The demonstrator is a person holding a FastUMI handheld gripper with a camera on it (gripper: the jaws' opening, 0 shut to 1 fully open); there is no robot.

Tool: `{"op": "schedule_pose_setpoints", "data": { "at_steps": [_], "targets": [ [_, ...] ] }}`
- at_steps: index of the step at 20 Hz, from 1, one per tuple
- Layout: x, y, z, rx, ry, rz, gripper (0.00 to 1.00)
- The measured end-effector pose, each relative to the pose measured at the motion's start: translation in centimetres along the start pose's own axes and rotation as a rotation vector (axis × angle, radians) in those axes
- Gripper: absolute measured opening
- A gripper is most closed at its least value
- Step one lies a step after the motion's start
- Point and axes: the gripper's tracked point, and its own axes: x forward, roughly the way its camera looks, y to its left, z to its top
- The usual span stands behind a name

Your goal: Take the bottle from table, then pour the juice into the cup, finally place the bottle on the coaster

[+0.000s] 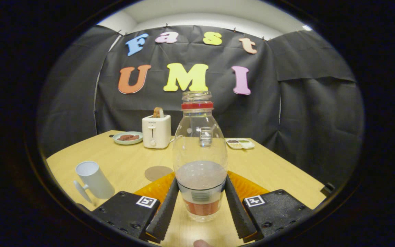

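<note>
A clear plastic bottle [200, 151] stands upright on the wooden table [273, 171], uncapped, with a red ring at its neck and a little dark juice in its lower part. My gripper [201, 180] holds it between its two fingers, whose tips press on the bottle's two sides at the level of the juice. A white cup [93, 180] with a handle stands to the left of the fingers. The round brown coaster [158, 173] lies flat just beyond the left finger, between the cup and the bottle.
At the table's far side stand a white toaster [156, 131] with bread in its slot, a pale plate [128, 137] with food to its left, and a small compartment tray [240, 143] to the right. Black cloth walls close the booth behind.
</note>
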Motion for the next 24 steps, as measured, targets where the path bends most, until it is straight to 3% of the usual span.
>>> {"op": "schedule_pose_setpoints", "data": {
  "at_steps": [5, 9, 19, 24],
  "targets": [
    [0.3, 3.4, 3.1, -0.208, -0.055, 0.03, 0.77],
    [1.3, 5.5, 3.6, -0.446, -0.078, 0.016, 0.77],
    [2.2, 8.9, 2.9, -0.948, -0.172, -0.022, 0.77],
    [3.0, 10.2, 1.2, -1.094, -0.187, -0.023, 0.77]
  ]
}}
